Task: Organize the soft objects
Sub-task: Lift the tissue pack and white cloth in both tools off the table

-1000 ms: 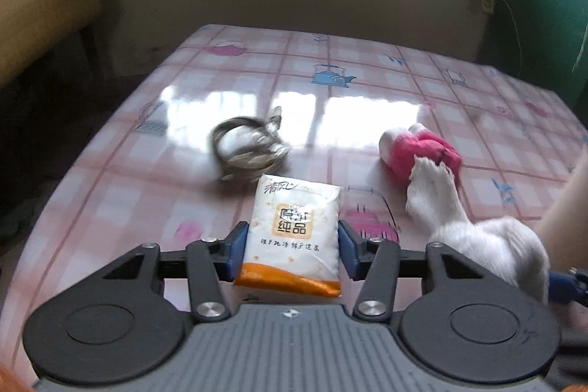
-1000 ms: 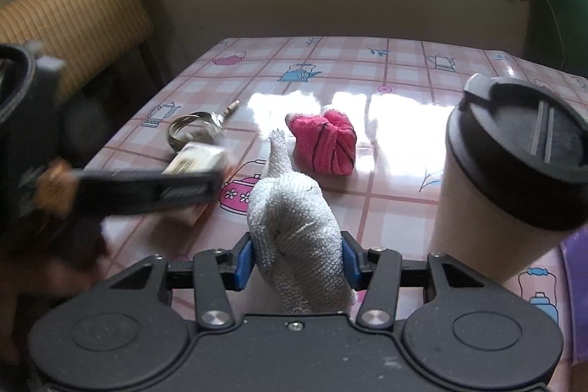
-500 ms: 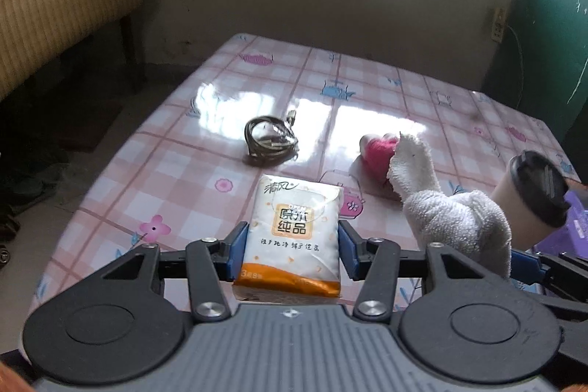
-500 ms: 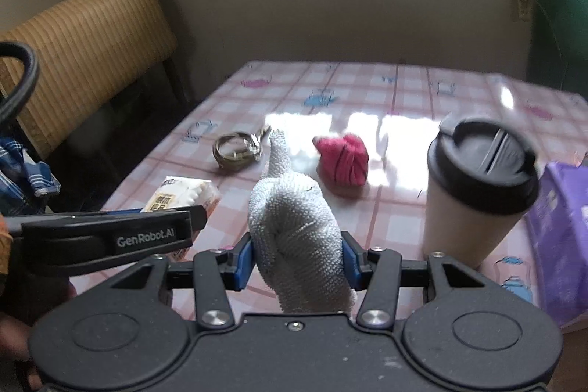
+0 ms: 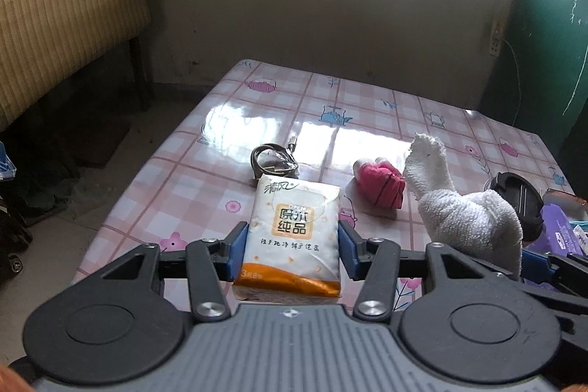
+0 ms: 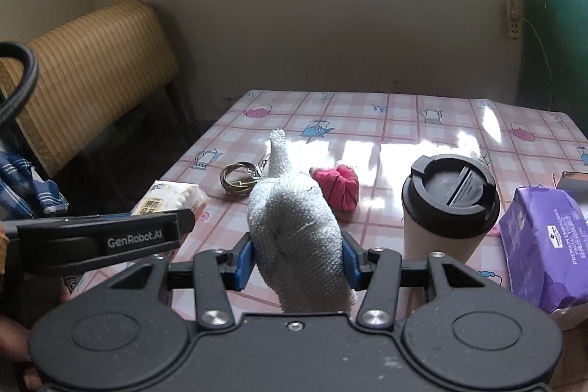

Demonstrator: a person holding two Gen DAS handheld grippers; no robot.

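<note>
Left claw (image 5: 292, 254) pinches a white-and-orange plastic pack of pocket tissues (image 5: 292, 234) across its short width, blue pads pressed on both side edges; the pack's long axis runs straight out along the fingers, printed face up, clear of the pink checked oilcloth worktop (image 5: 367, 120). Right claw (image 6: 297, 261) pinches a white knitted terry sock (image 6: 294, 226) at its bulky middle; the sock's long axis also runs forward, its narrow end standing up past the pads and tilted slightly left. Both soft things hang above the near edge of the worktop, side by side: in the left wrist view the sock shows just right of the tissue pack, near it but apart. Left lying on the worktop: a rolled pink-red sock bundle (image 6: 338, 184), beyond and between the two claws, a little nearer the right claw's line. A coiled grey cable (image 5: 273, 162) lies left of the bundle, ahead of the left claw. A tall paper cup with a black lid (image 6: 450, 204) and a purple plastic wipes pack (image 6: 544, 237) stand to the right of the right claw. No bin or basket shows in either view, so the drop place cannot be told. Judgement: both claws are full, so the pink bundle must wait; the right claw looks the closer for it once freed.
</note>
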